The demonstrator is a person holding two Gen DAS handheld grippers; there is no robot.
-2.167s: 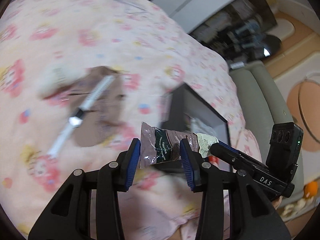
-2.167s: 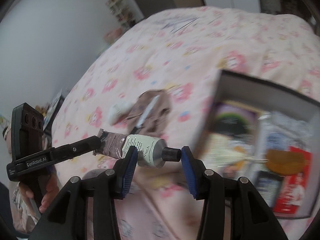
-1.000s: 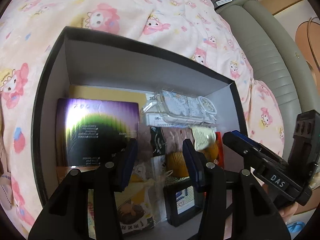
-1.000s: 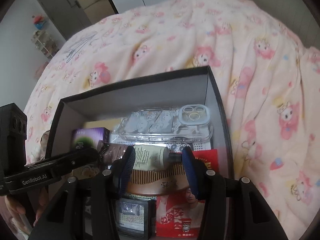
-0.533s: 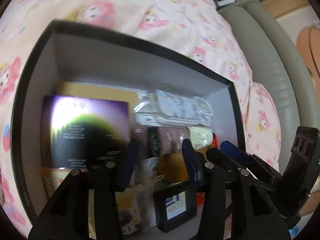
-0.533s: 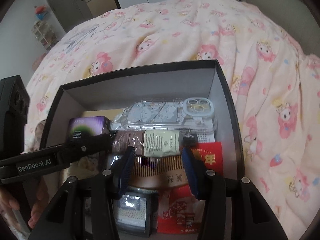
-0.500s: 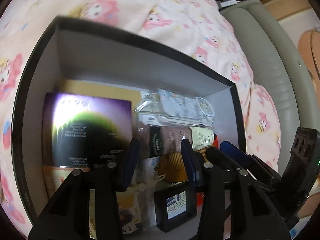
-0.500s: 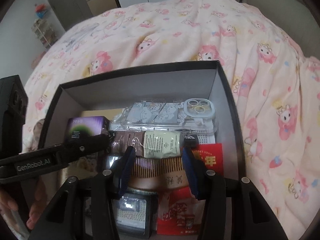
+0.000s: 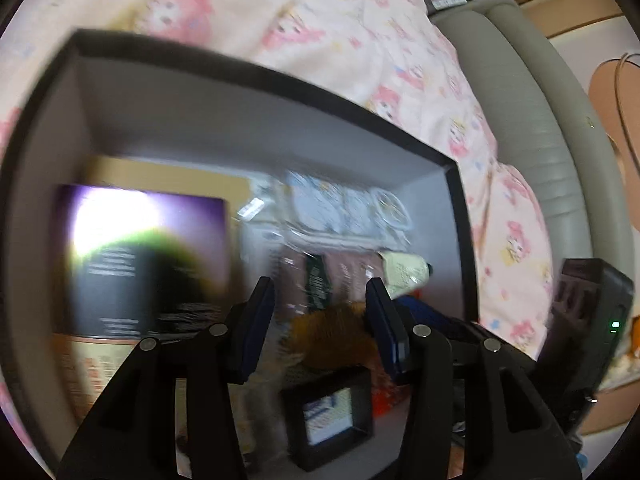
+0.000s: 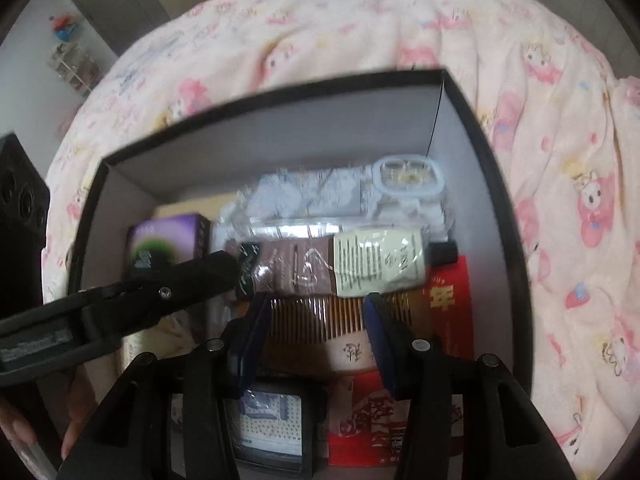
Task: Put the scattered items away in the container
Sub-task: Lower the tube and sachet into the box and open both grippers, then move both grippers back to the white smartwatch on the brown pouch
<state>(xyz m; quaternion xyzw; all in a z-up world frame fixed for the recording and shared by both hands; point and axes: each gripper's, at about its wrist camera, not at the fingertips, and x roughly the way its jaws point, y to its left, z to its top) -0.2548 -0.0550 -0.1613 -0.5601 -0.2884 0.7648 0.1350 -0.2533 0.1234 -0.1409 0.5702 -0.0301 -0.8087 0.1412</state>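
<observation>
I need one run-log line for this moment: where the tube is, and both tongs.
tube: lying in box, on comb | left tongs: opening, nothing gripped | right tongs: open, empty

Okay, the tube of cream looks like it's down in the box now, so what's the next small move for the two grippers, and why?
Probably lift both grippers straight up out of the box. The tube lies flat among the contents, between the phone case and the comb. The right gripper is open with nothing between its fingers, and the left gripper is opening and looks clear of the tube, so nothing seems left to release.
</observation>
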